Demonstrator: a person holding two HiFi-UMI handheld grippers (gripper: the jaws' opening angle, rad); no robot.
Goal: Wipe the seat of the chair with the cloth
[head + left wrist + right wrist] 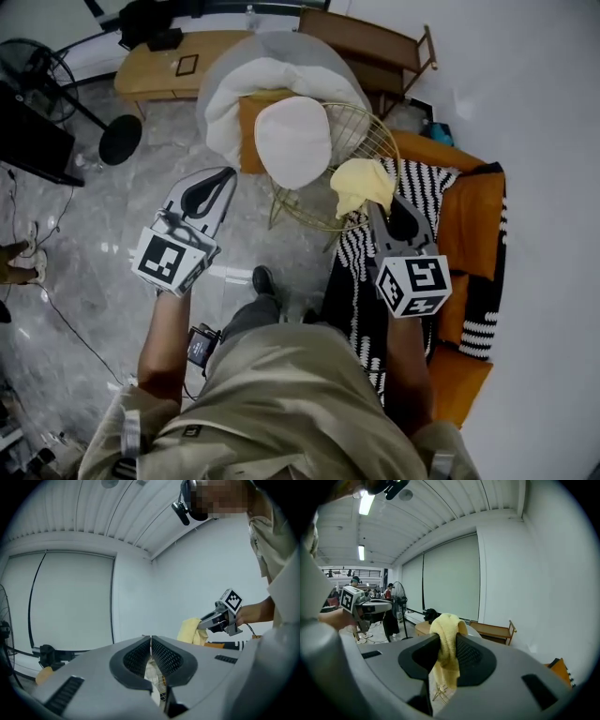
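A gold wire chair (361,141) with a round white seat cushion (292,141) stands ahead of me in the head view. My right gripper (380,208) is shut on a yellow cloth (361,186), held just above the chair's right rim. The cloth (446,641) hangs bunched between the jaws in the right gripper view. My left gripper (223,176) is shut with nothing in it, left of the chair and apart from it. Its jaws (150,641) meet tip to tip. The right gripper (206,623) with the cloth (192,631) also shows in the left gripper view.
A white fabric (258,80) drapes over the chair's back. An orange sofa (473,216) with a black-and-white striped throw (361,272) lies at the right. A wooden bench (169,61), a wooden rack (375,42) and a floor fan (56,75) stand behind.
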